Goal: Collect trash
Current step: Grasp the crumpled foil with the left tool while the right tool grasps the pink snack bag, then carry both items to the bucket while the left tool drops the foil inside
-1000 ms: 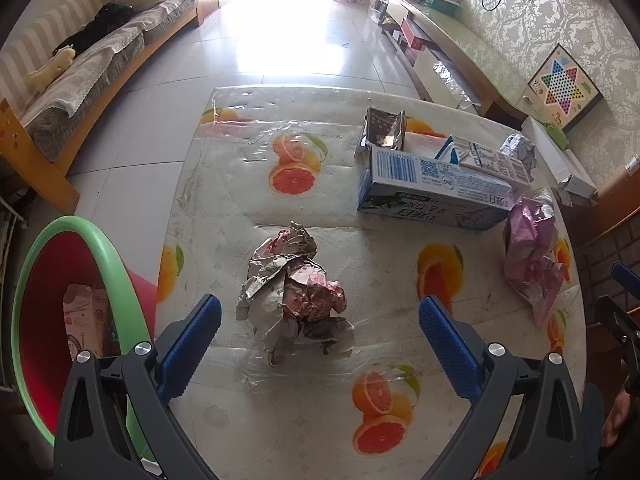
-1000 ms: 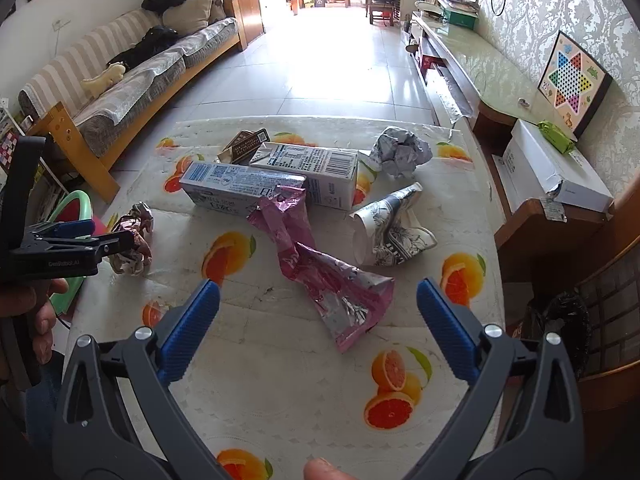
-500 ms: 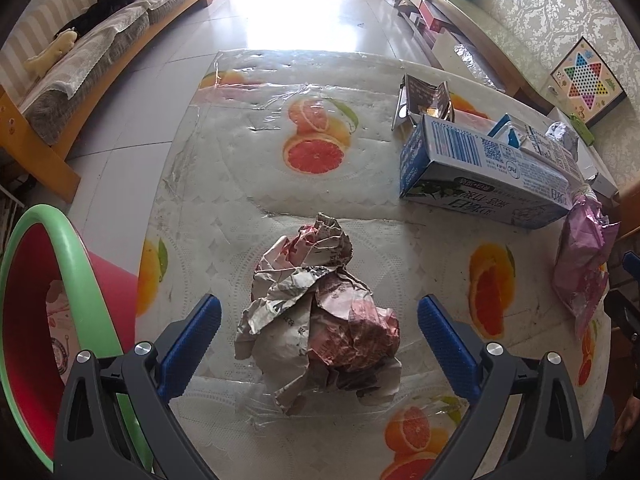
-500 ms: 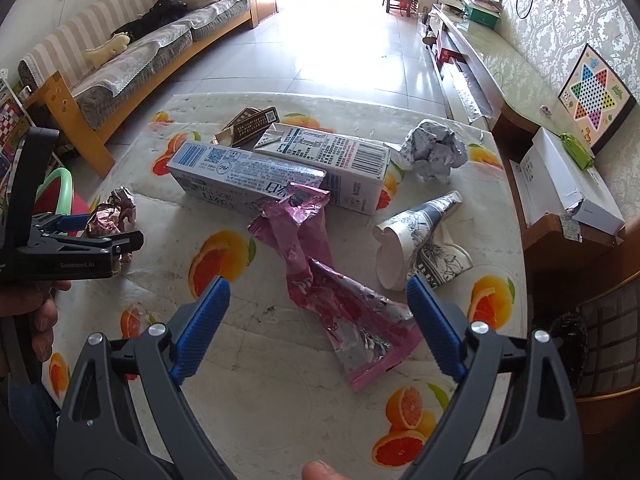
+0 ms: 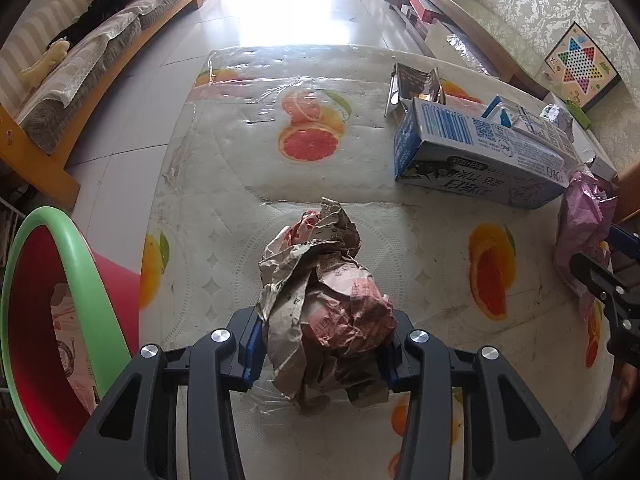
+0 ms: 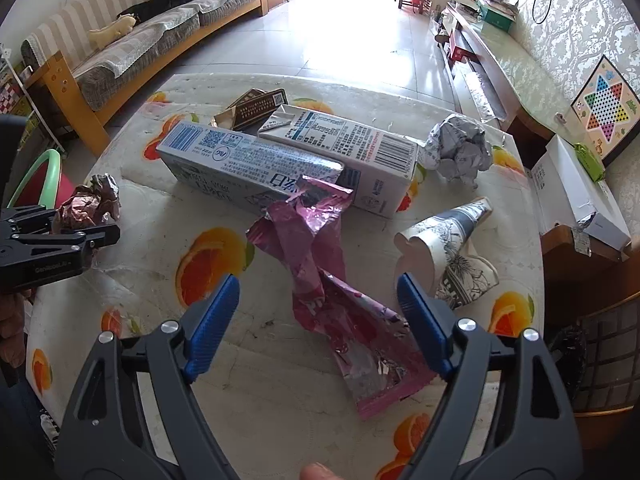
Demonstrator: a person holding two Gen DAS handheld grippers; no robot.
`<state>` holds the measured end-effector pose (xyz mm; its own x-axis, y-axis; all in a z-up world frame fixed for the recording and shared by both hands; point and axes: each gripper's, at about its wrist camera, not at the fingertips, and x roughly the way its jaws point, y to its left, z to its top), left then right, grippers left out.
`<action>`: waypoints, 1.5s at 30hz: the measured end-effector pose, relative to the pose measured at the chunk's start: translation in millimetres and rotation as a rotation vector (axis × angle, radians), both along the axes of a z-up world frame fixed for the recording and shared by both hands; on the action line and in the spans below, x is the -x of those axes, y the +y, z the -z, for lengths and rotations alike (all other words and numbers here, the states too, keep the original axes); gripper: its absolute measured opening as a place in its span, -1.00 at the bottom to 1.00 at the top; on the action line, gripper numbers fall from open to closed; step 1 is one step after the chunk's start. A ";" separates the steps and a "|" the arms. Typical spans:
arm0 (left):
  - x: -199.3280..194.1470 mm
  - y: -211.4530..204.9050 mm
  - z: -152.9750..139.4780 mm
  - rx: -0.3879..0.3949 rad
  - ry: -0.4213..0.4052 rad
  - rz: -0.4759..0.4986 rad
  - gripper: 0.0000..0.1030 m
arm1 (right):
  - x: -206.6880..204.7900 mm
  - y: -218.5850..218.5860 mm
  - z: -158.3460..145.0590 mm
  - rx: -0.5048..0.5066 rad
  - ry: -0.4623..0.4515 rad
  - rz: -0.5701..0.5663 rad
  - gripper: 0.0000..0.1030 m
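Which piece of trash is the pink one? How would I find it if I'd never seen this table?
Look at the table with the orange-slice cloth and find the two long milk cartons lying side by side. The pink wrapper trails from their near end toward the right gripper. It is the only flat, shiny pink piece; the rest is crumpled paper, cartons or cups.

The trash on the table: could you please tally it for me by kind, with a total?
Cartons: 2, the blue carton and the white carton
Crumpled paper balls: 2, the reddish ball and the grey ball
Pink wrapper: 1
Crushed paper cup: 1
Dark flattened packet: 1
Total: 7
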<state>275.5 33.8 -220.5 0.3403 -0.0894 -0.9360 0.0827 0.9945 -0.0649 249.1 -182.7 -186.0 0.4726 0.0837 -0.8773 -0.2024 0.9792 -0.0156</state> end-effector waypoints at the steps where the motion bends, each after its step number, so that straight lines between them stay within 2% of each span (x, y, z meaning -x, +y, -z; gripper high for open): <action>1: 1.3 -0.3 -2.0 0.006 -0.004 0.004 -0.20 | -1.7 0.7 3.0 0.005 0.007 0.000 0.45; 4: 8.0 -2.6 -8.1 0.011 -0.021 0.024 -0.20 | -6.2 1.5 11.0 0.026 0.017 0.009 0.35; 8: 15.3 -3.5 -20.2 0.035 -0.040 0.040 -0.20 | -9.5 0.7 20.5 0.037 0.042 0.025 -0.01; 12: 18.9 -3.2 -31.6 0.052 -0.059 0.048 -0.20 | -11.1 -0.2 24.0 0.032 0.053 0.033 -0.17; 14: 21.3 -4.3 -37.3 0.056 -0.070 0.053 -0.20 | -9.6 0.6 21.7 0.030 0.049 0.033 -0.40; 16: 21.9 -6.2 -43.2 0.062 -0.079 0.057 -0.20 | -7.7 0.4 18.8 0.023 0.049 0.034 -0.44; 22: 31.9 -18.0 -59.8 0.075 -0.115 0.079 -0.20 | 6.8 -7.0 -0.2 -0.020 0.029 0.050 -0.47; 34: 73.0 -29.8 -111.0 0.105 -0.218 0.113 -0.20 | 68.1 -23.0 -69.1 -0.055 -0.078 0.077 -0.47; 45: 117.8 -4.8 -149.9 0.126 -0.309 0.089 -0.20 | 113.6 -8.9 -112.5 -0.083 -0.150 0.074 -0.47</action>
<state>157.7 29.0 -70.6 0.5916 -0.2400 -0.7697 0.2041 0.9681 -0.1451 135.5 -191.6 -73.5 0.6048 0.1126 -0.7884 -0.1309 0.9905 0.0411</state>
